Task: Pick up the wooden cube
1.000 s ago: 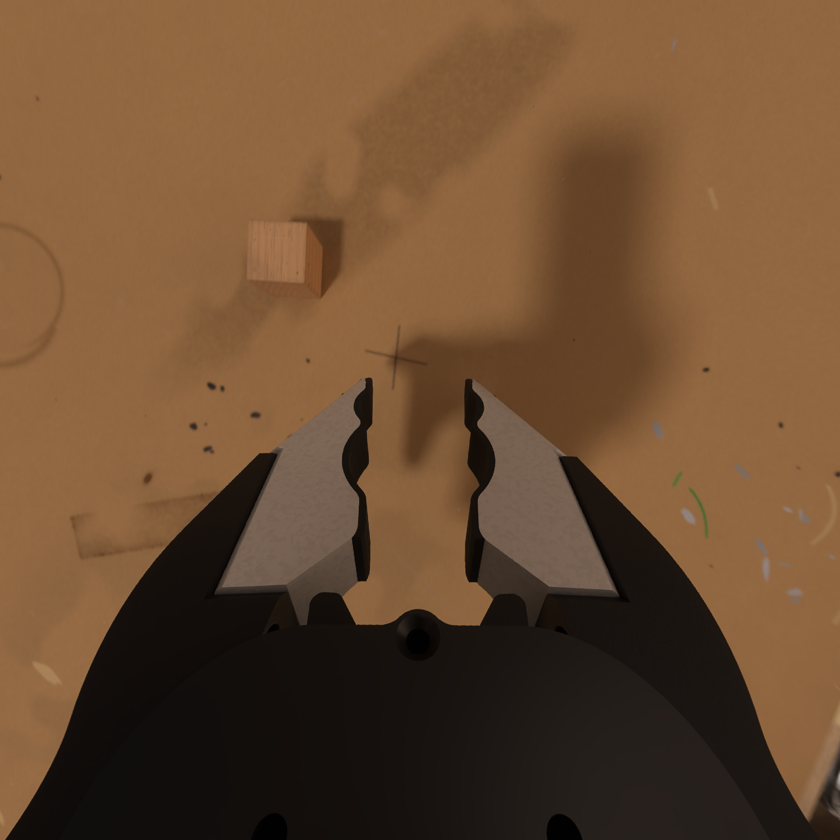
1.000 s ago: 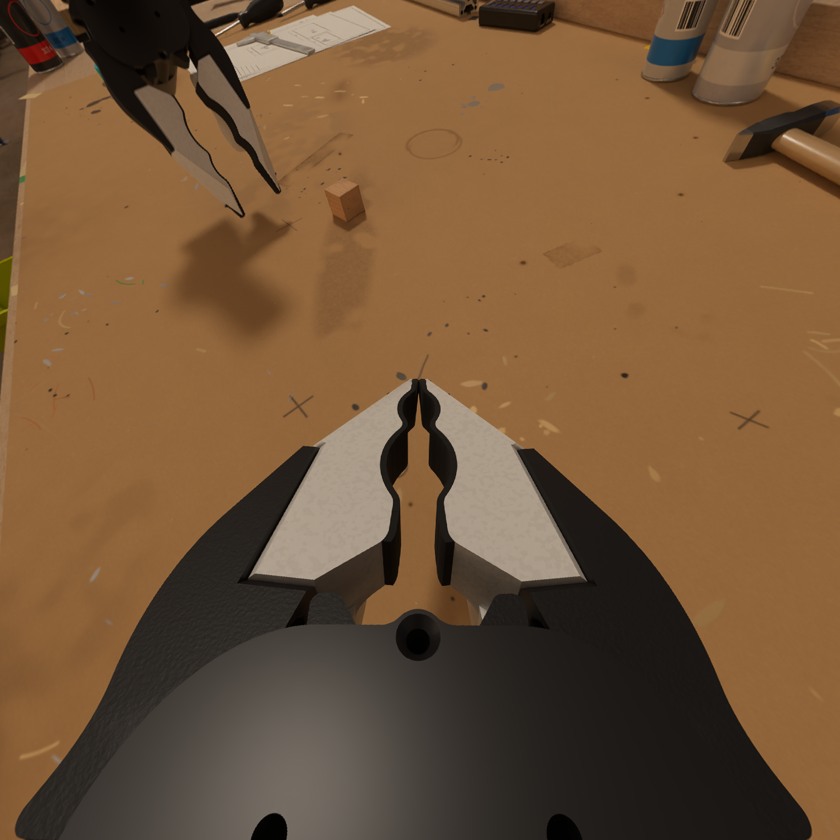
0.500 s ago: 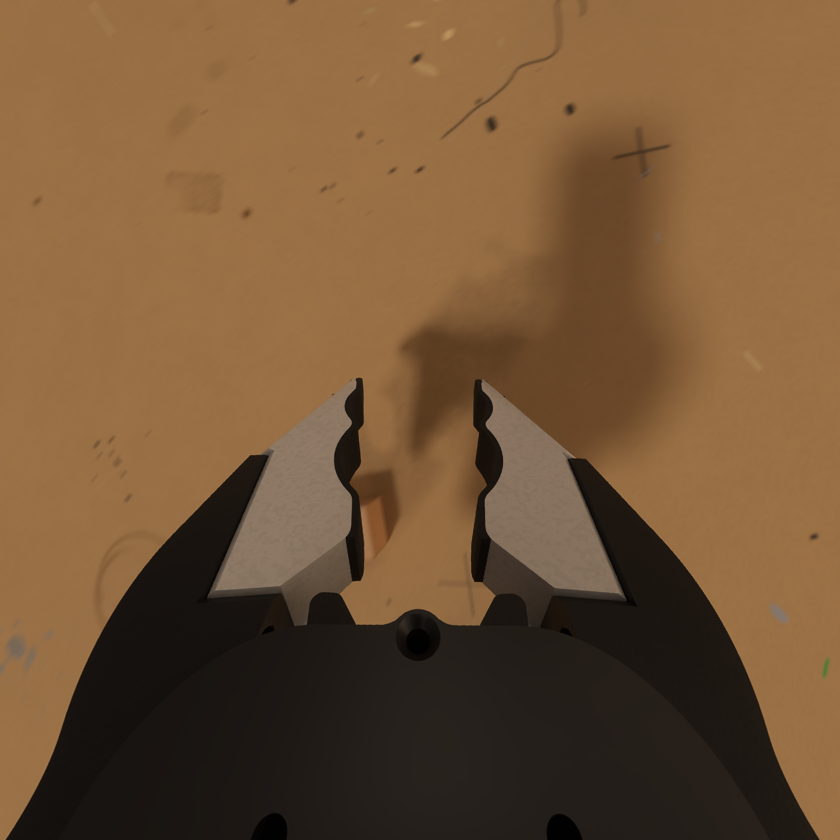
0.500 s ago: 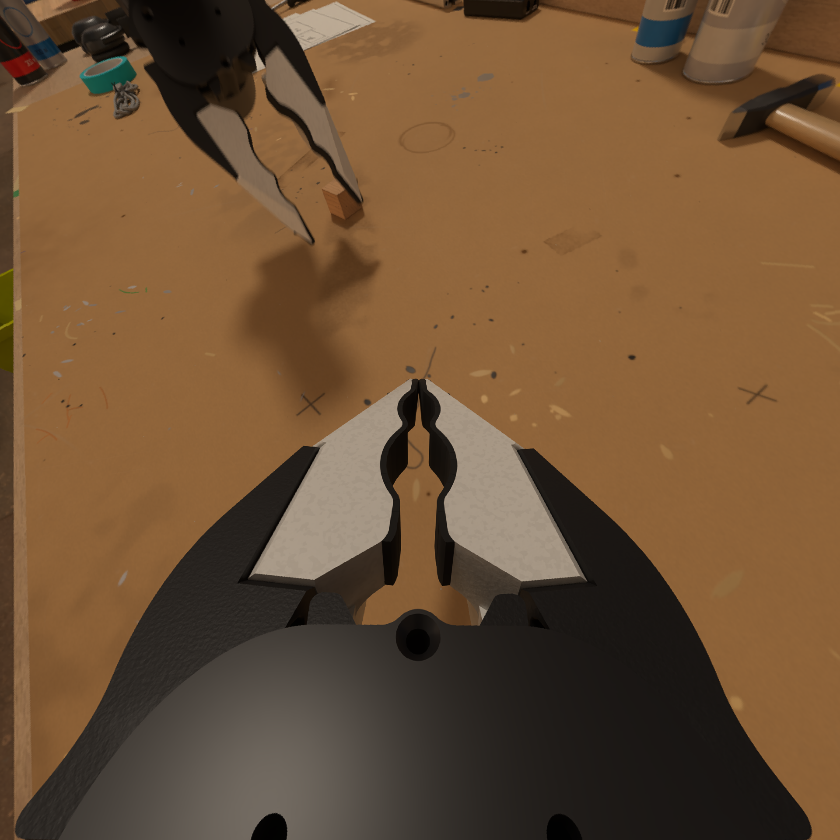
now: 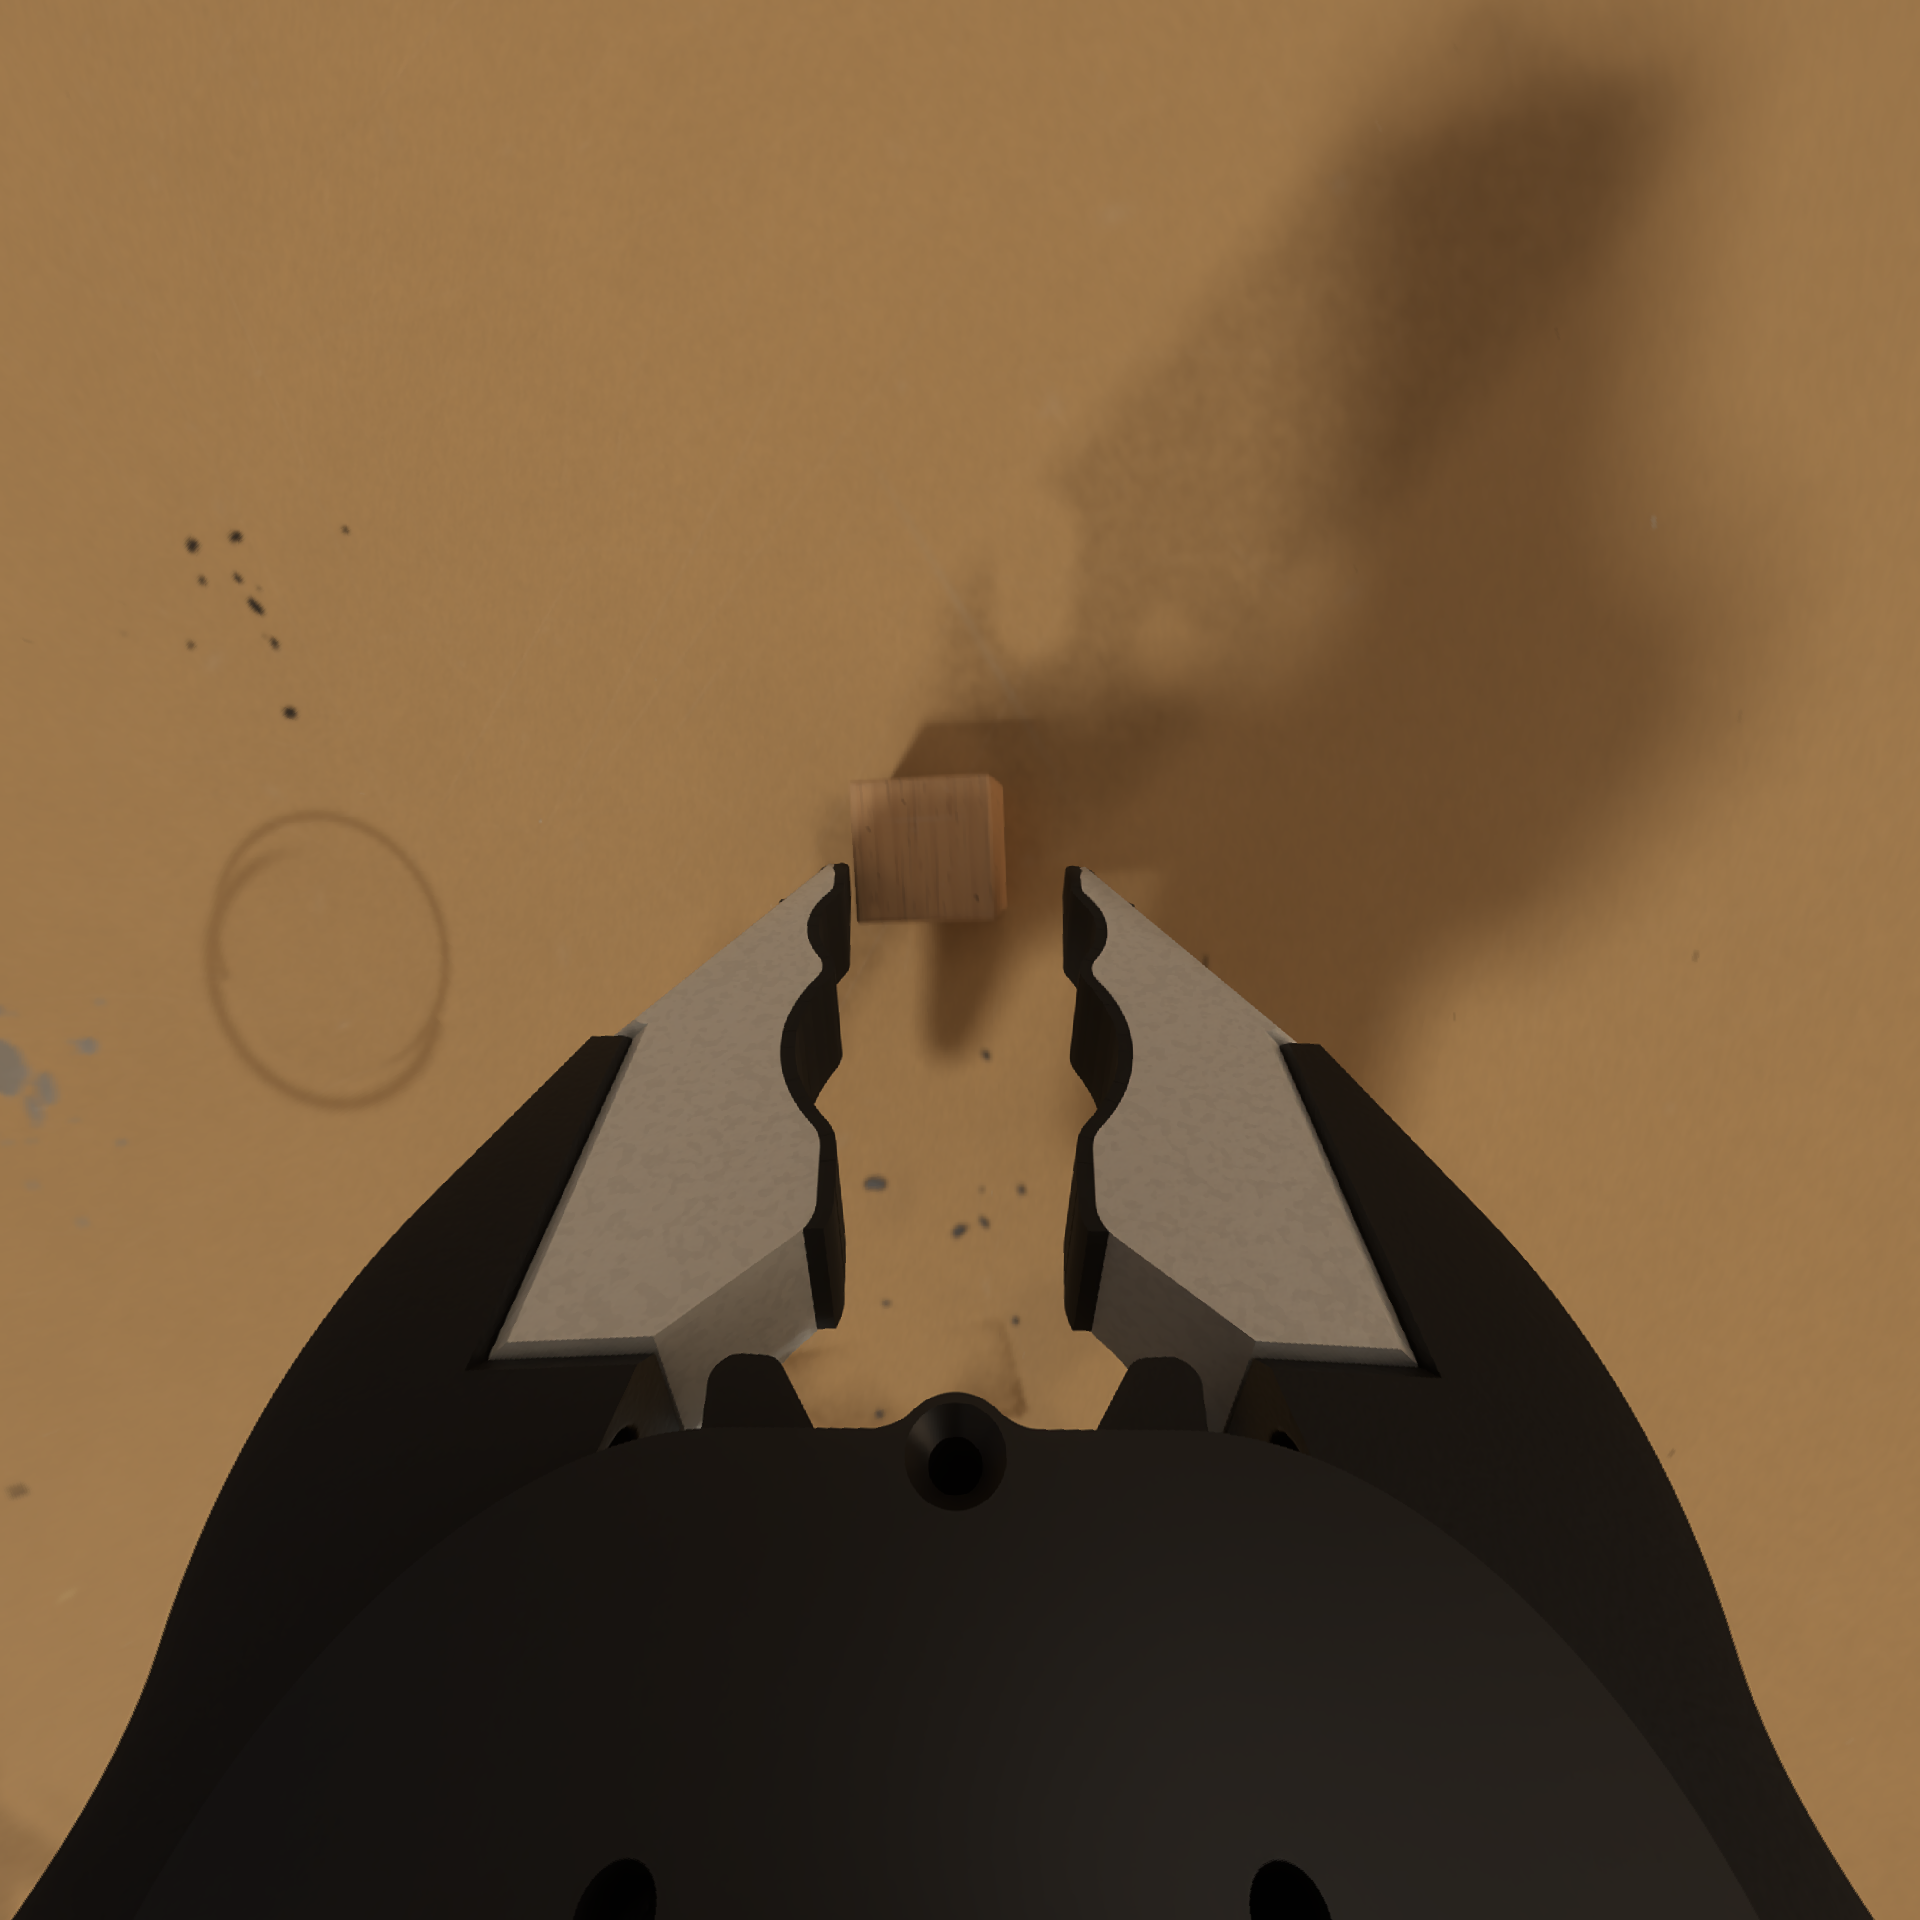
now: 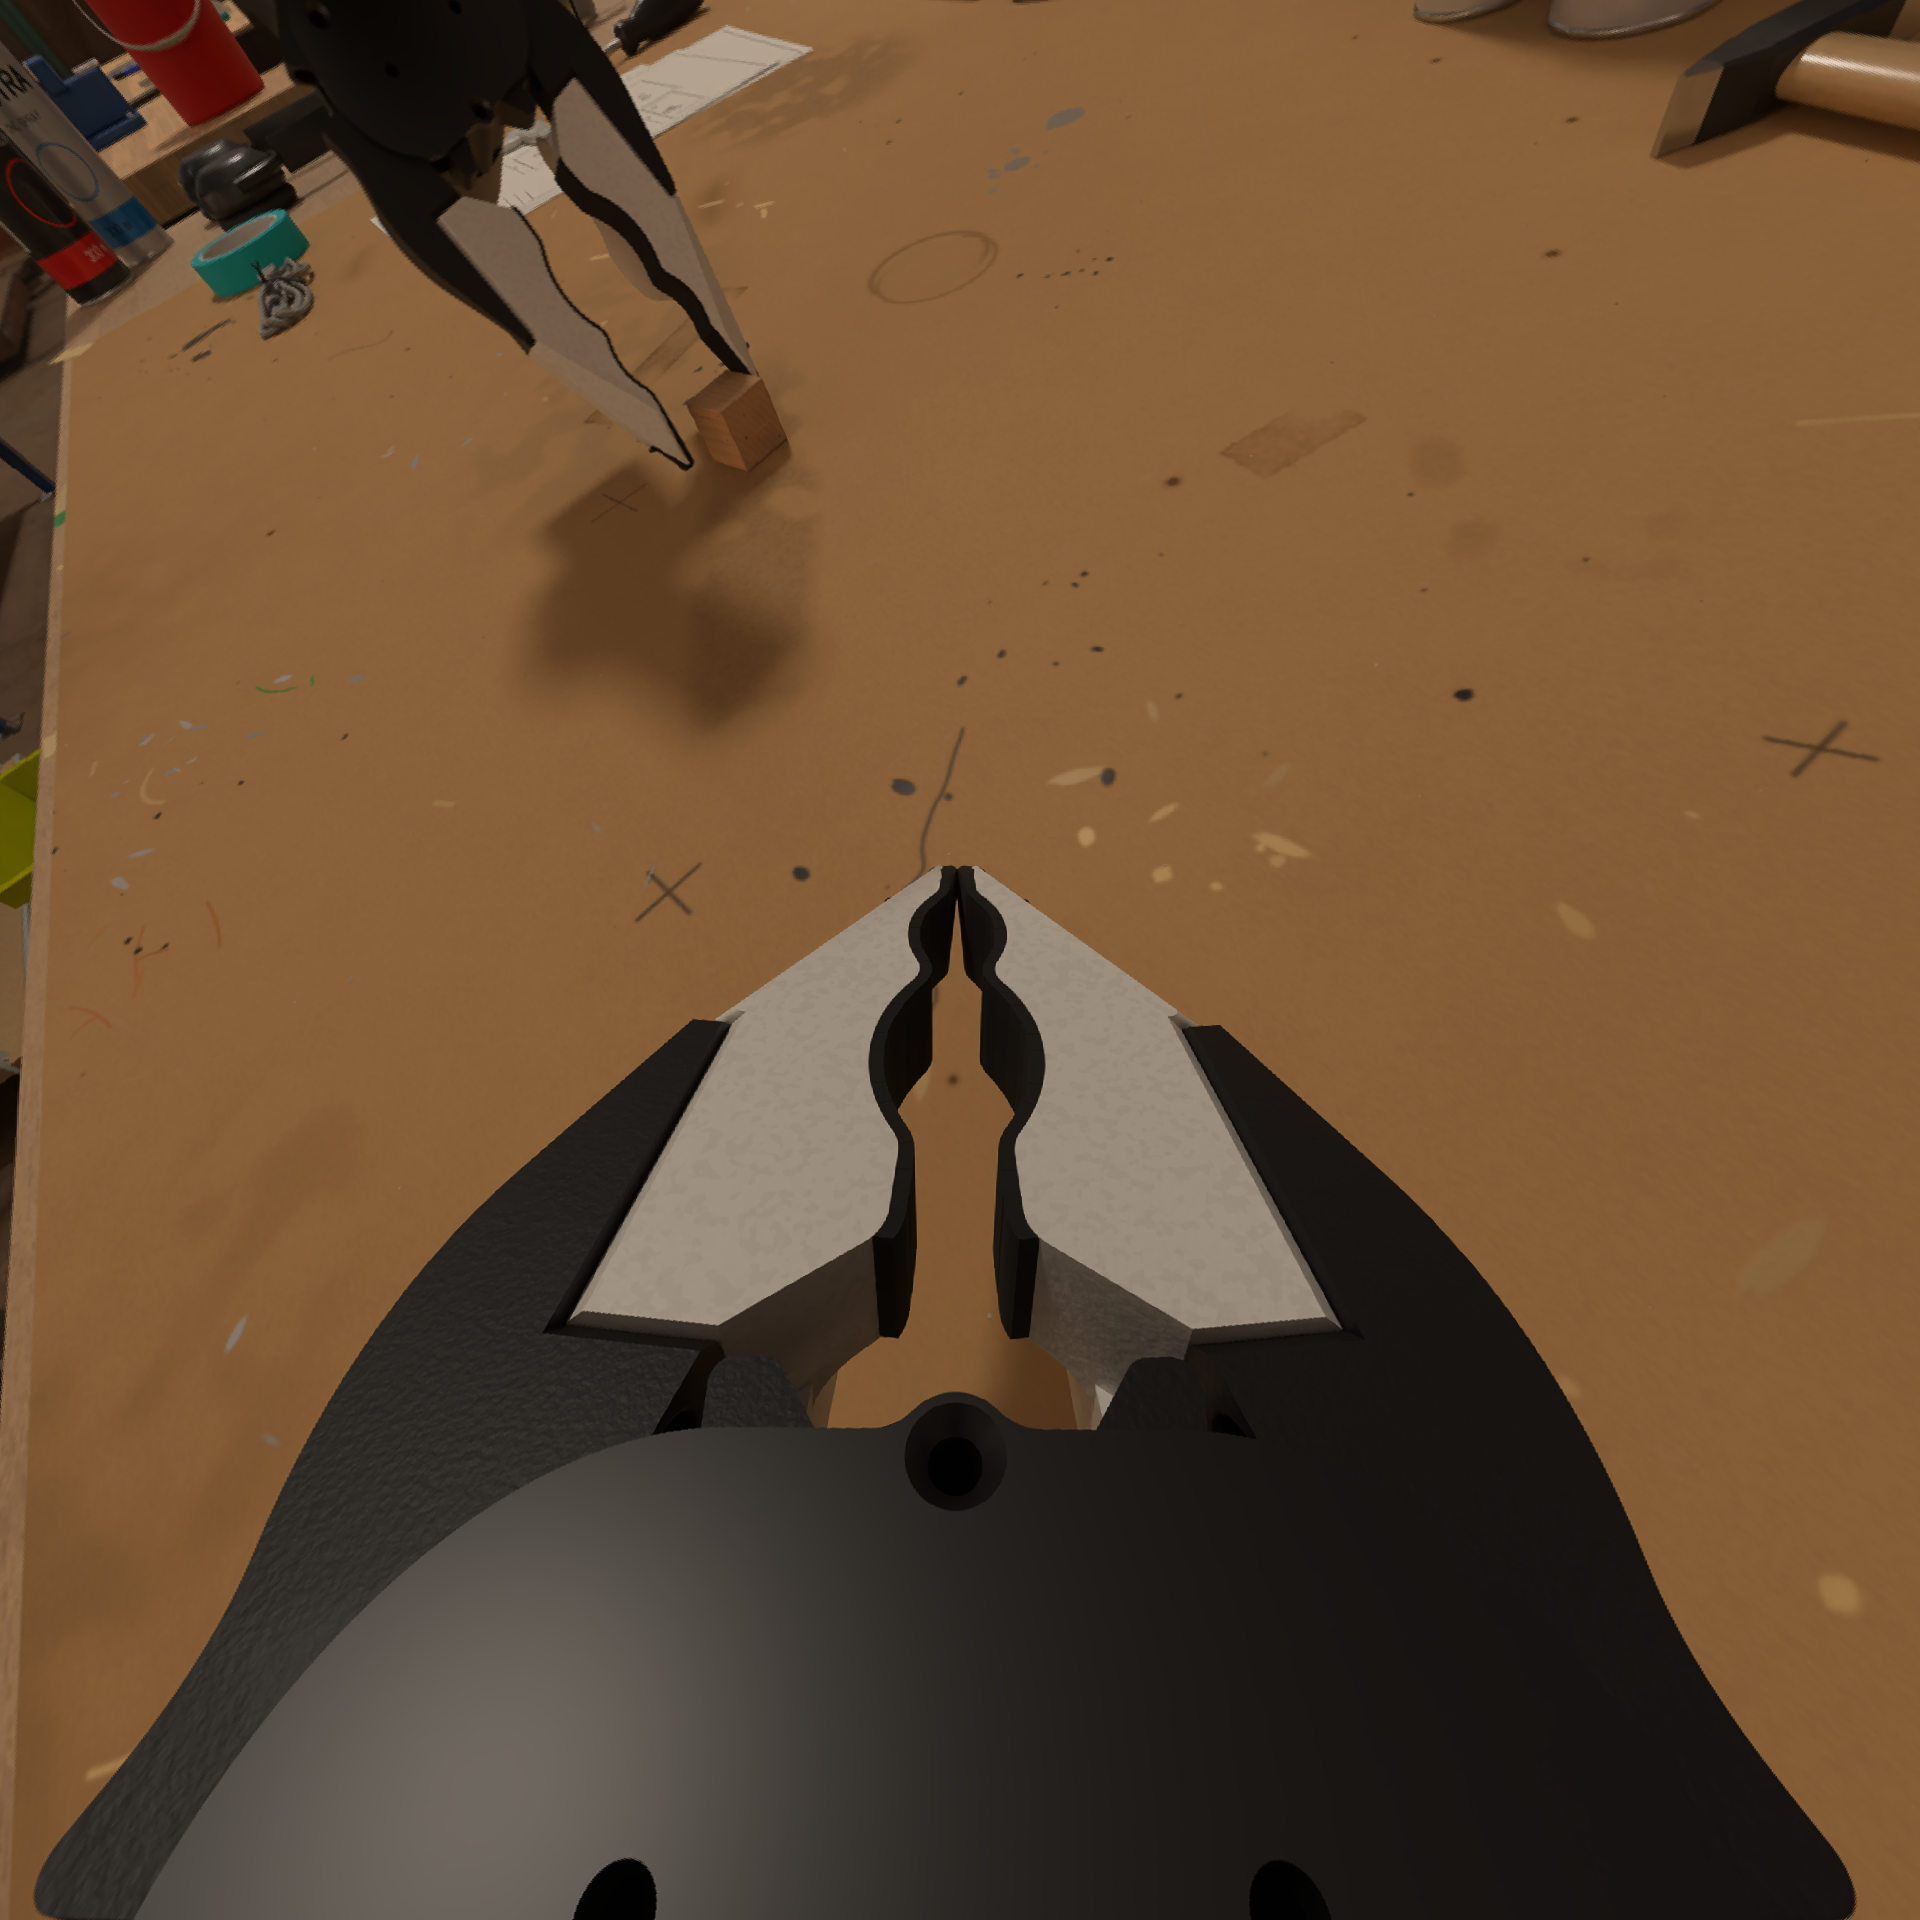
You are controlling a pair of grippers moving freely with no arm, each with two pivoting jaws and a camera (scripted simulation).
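Note:
The small wooden cube [image 5: 928,849] sits on the brown workbench, just beyond my left gripper's fingertips and a little left of centre. My left gripper [image 5: 956,883] is open, its tips level with the cube's near edge. In the right wrist view the cube [image 6: 740,418] lies at the upper left, with the left gripper [image 6: 717,416] angled down and its two tips on either side of the cube's near corner. My right gripper [image 6: 956,875] is shut and empty, hovering over the bench well short of the cube.
A hammer [image 6: 1787,83] lies at the far right. A teal tape roll [image 6: 249,249], cans [image 6: 62,208] and a red container [image 6: 177,42] crowd the far left corner. Paper sheets [image 6: 707,73] lie behind the left gripper. The bench's left edge [image 6: 31,935] runs close by.
My left gripper swung back and came down onto the cube, which now sits at its fingertips instead of under its left finger. My right gripper moved forward a little and stayed shut.

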